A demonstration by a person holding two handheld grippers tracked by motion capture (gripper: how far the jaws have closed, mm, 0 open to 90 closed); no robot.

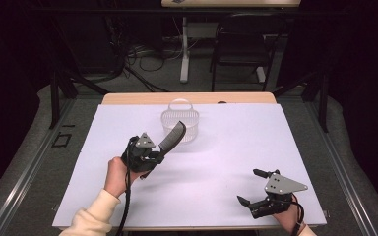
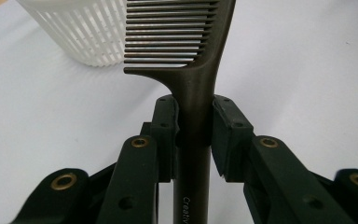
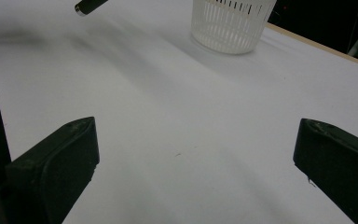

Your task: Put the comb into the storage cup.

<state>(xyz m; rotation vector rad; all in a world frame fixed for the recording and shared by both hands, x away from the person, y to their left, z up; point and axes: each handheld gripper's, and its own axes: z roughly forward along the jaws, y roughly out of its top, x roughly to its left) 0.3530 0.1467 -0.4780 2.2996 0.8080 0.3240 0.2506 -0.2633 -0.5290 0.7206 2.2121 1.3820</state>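
White sheeting covers the table point(image 1: 216, 162), with a dark floor, cables and a black chair point(image 1: 238, 46) seen beyond its far wooden edge.

Above this surface the left gripper point(image 1: 153, 156) is held, raised by the person's left hand point(image 1: 117, 174), and a dark comb point(image 1: 172, 136) is clamped between its pads. In the left gripper view the comb point(image 2: 193, 107) is gripped by its handle just below the toothed part, both pads pressed flat against the handle's sides; the handle runs back down between the jaws, and the teeth point to that view's left. The toothed end reaches out ahead of the jaws, toward a white slatted basket point(image 1: 179, 123) with a loop handle. This basket point(image 2: 81, 32) is seen ahead and to the left of the comb's tip; whether the two touch cannot be told.

Near the table's front edge, well apart from the comb, the right gripper point(image 1: 252, 189) is held low, its jaws spread wide with nothing between them. From its own view, bare white surface lies ahead of the jaws, the basket point(image 3: 228, 23) stands far ahead, and the comb handle's end point(image 3: 89, 6) is seen at upper left.
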